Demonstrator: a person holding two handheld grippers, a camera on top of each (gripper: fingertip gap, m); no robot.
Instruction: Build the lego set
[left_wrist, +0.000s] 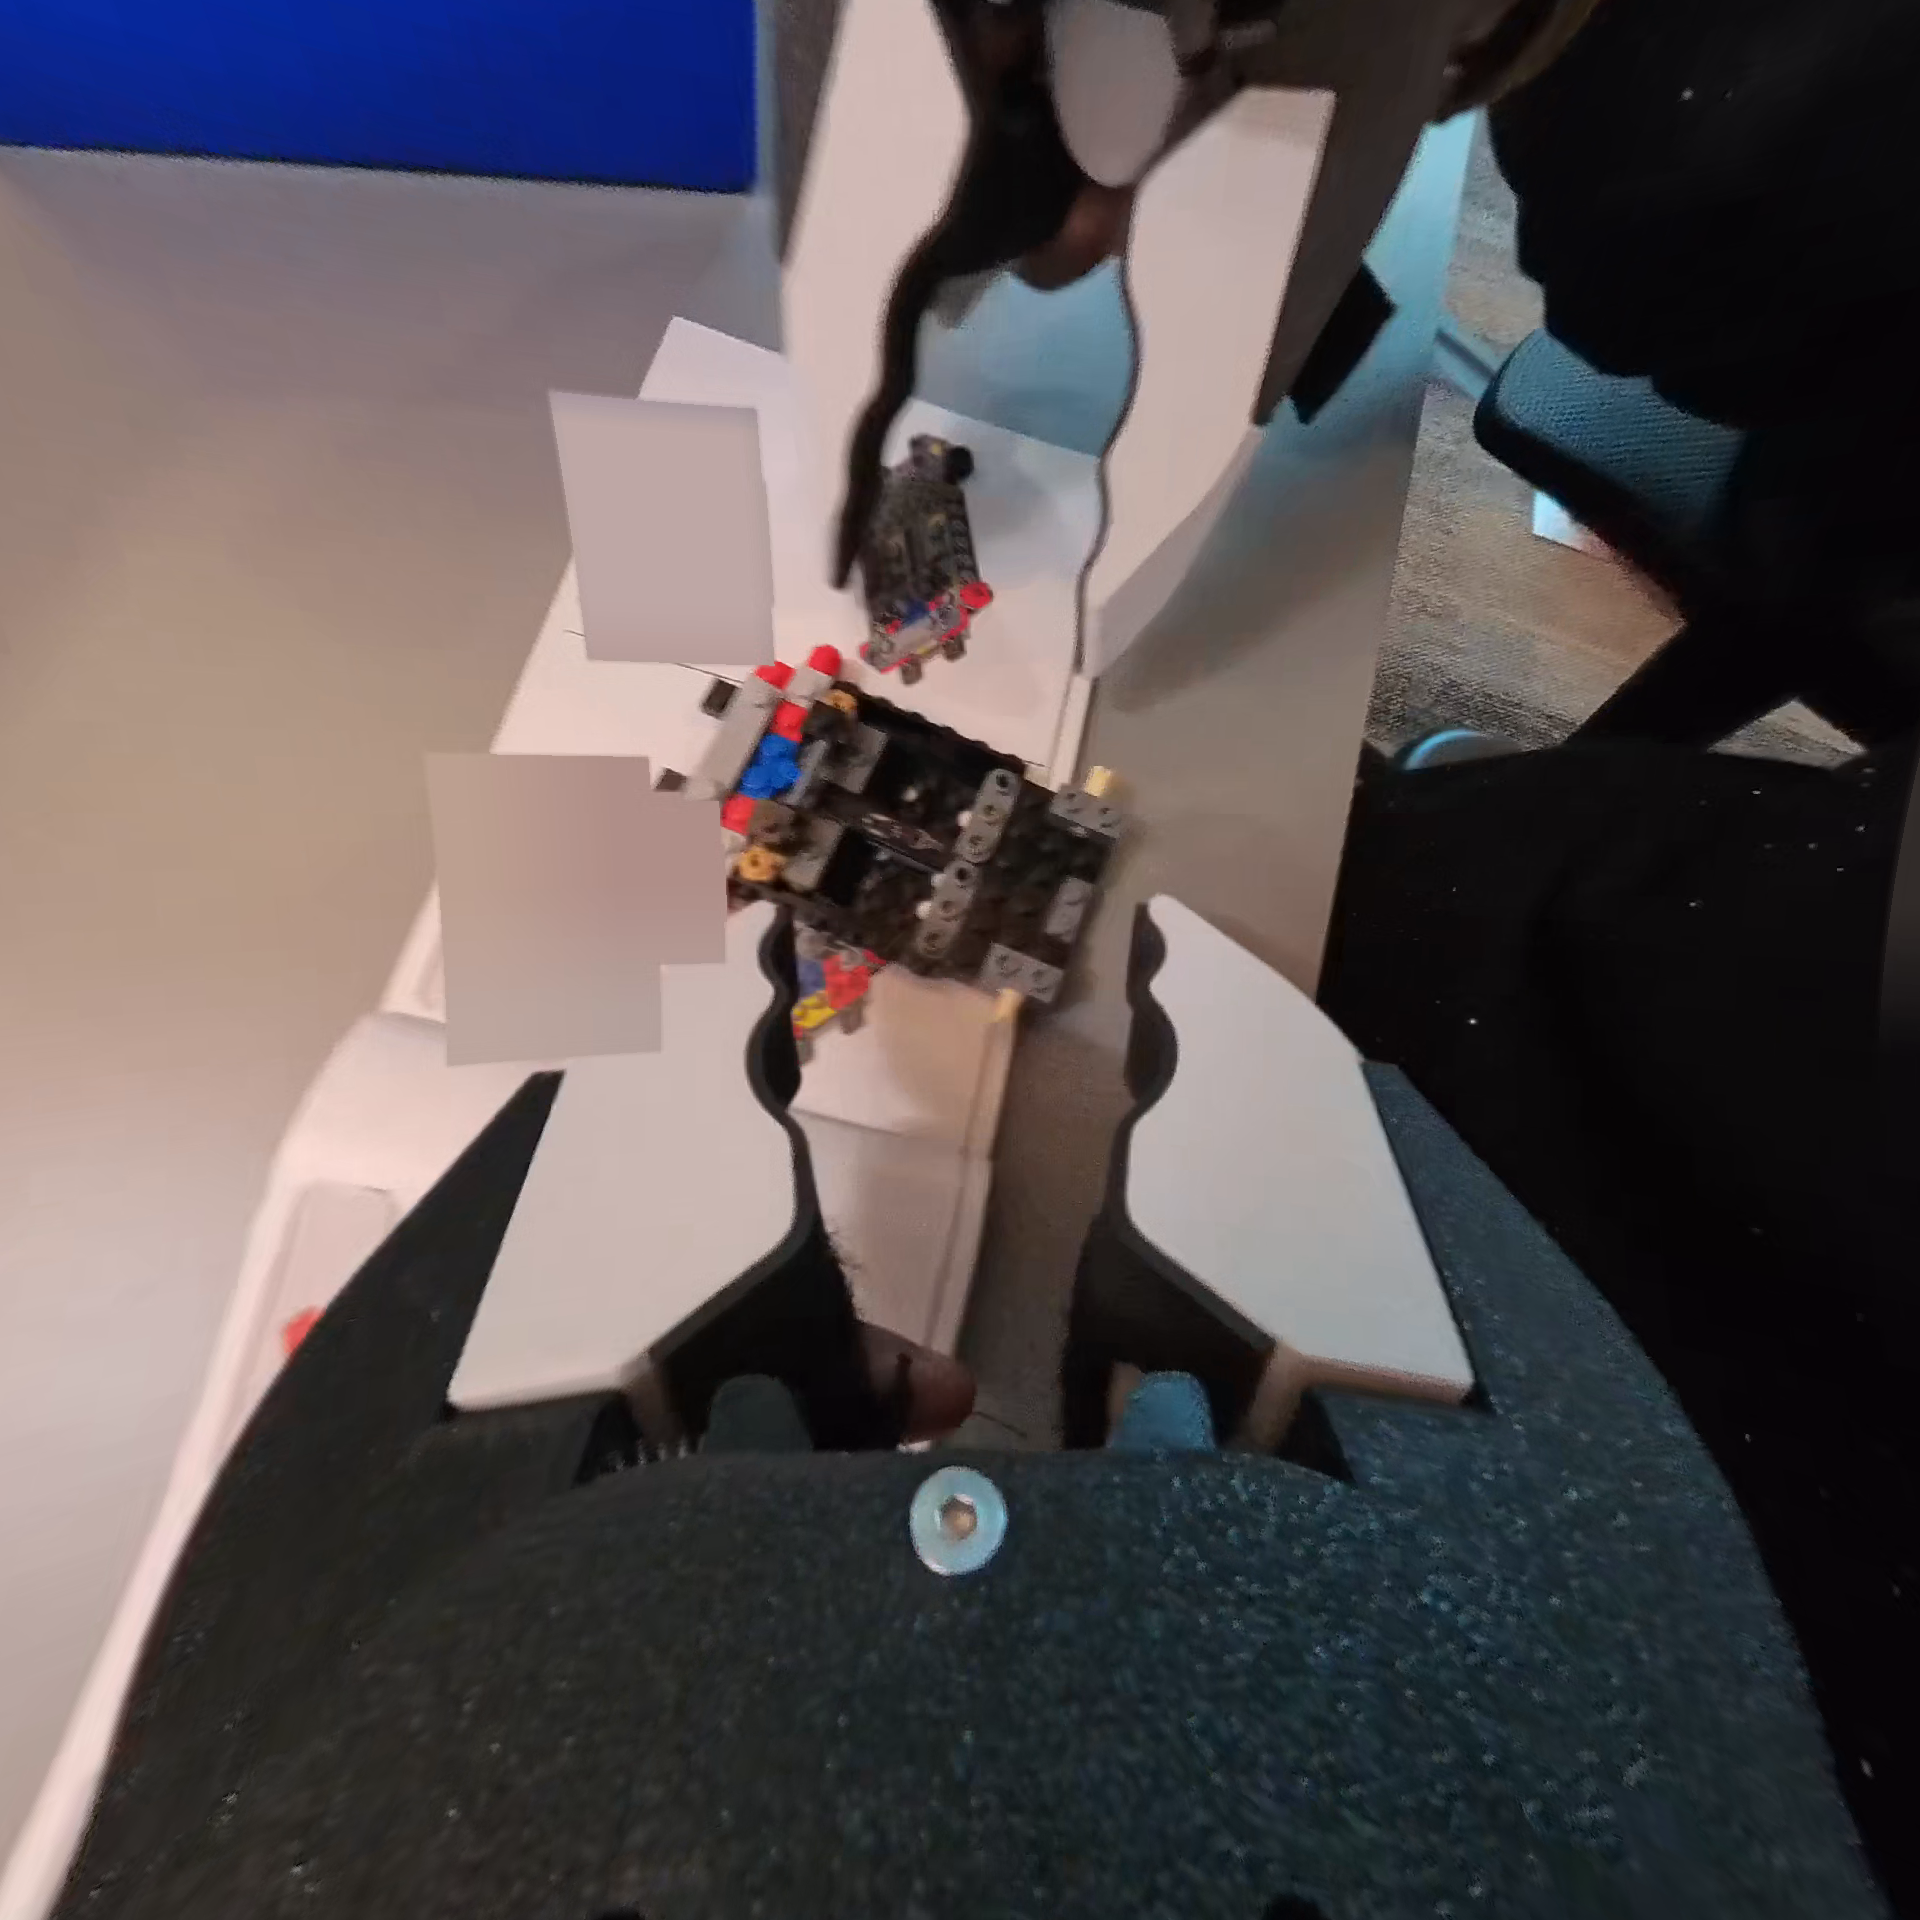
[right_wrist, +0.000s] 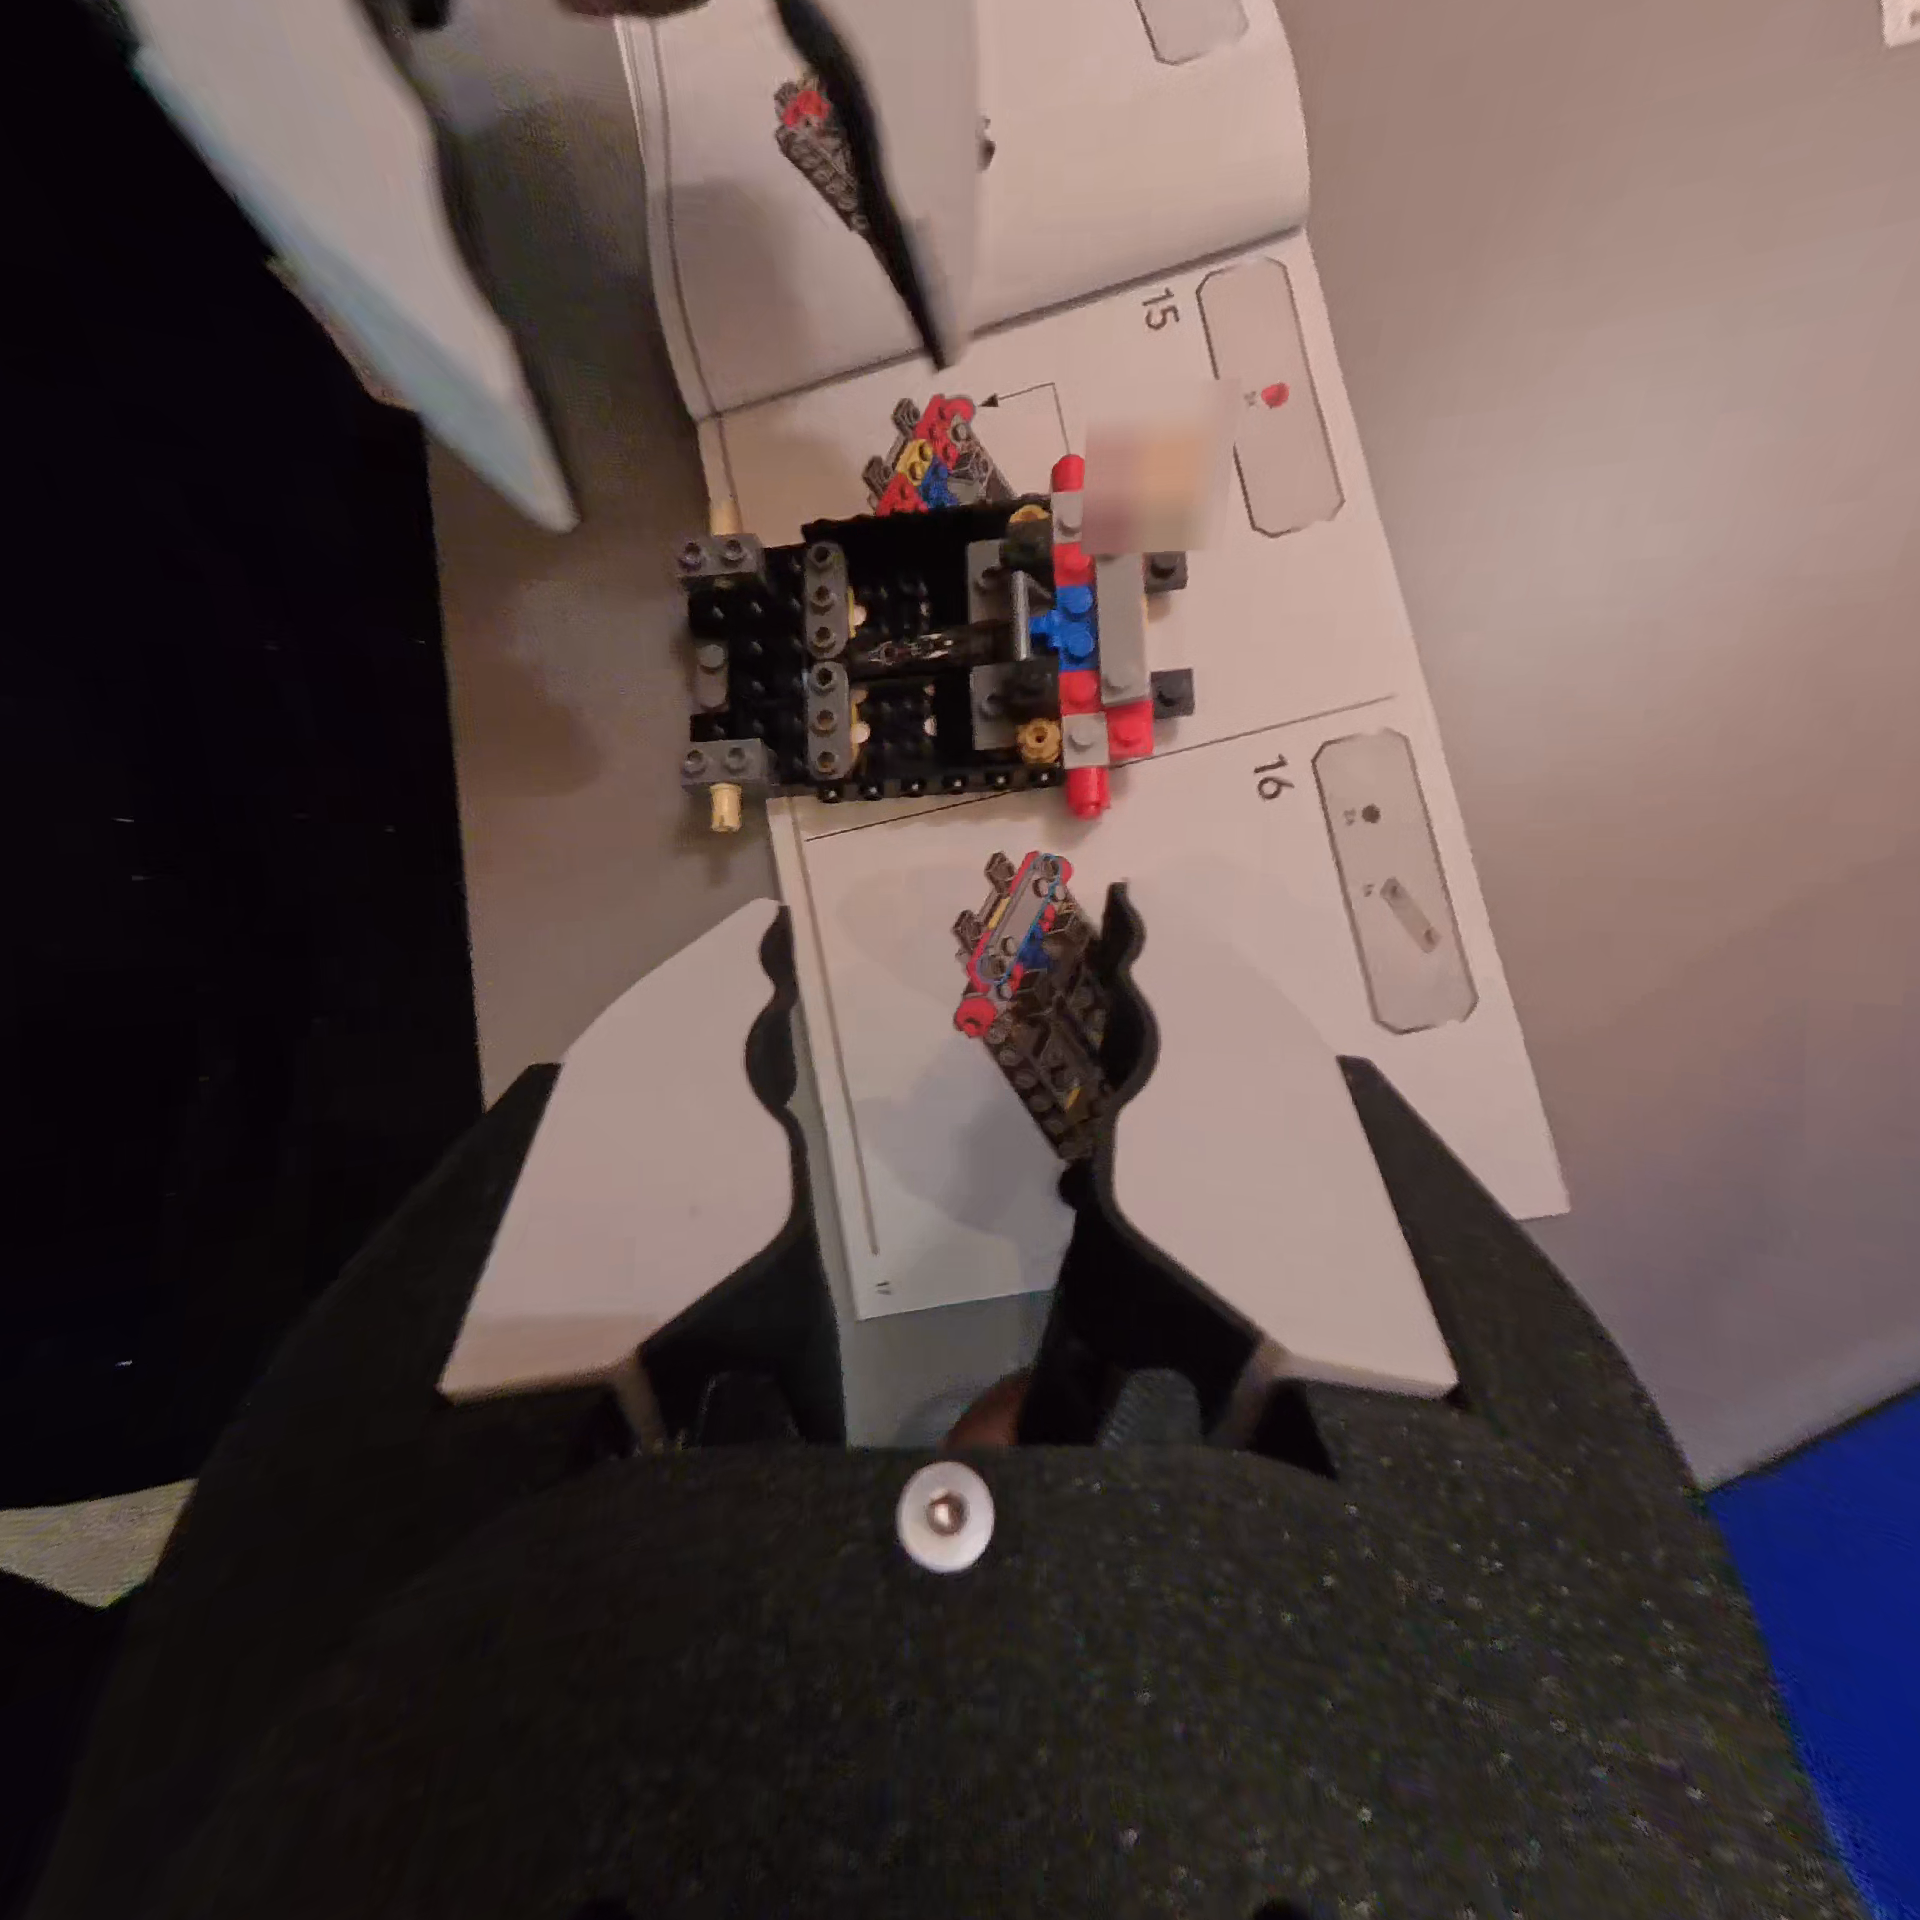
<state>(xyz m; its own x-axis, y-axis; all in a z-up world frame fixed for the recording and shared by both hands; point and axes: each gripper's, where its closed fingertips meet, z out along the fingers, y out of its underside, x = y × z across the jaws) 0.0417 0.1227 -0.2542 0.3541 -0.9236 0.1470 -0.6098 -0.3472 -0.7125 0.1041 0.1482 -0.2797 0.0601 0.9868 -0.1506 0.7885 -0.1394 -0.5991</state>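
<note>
So right under my right gripper (right_wrist: 945, 914) the tongs are spread wide and holding nothing, hanging over the open instruction booklet (right_wrist: 1195, 1091), matte white paper lying flat on the pale grey table (right_wrist: 1610, 520). What sits between the tips there is only a printed diagram of the model, not a real piece. Just past it is the actual lego build (right_wrist: 914, 644), resting partly on the booklet and partly on the bare table near its edge: a chunky black studded frame with grey holed beams across it, a red and blue cluster at one end, tan pins sticking out of the other. My guess is it's parked on the page so the build can be checked against the step drawings while both hands are free. The left gripper (left_wrist: 961, 914) comes in from the opposite side, also wide and empty, tips hovering just short of the build. The fingers (left_wrist: 665, 1226) are smooth white plates with wavy black inner edges, on grainy black bodies. Farther off there's a blue panel (left_wrist: 374, 83) beyond the table.
</note>
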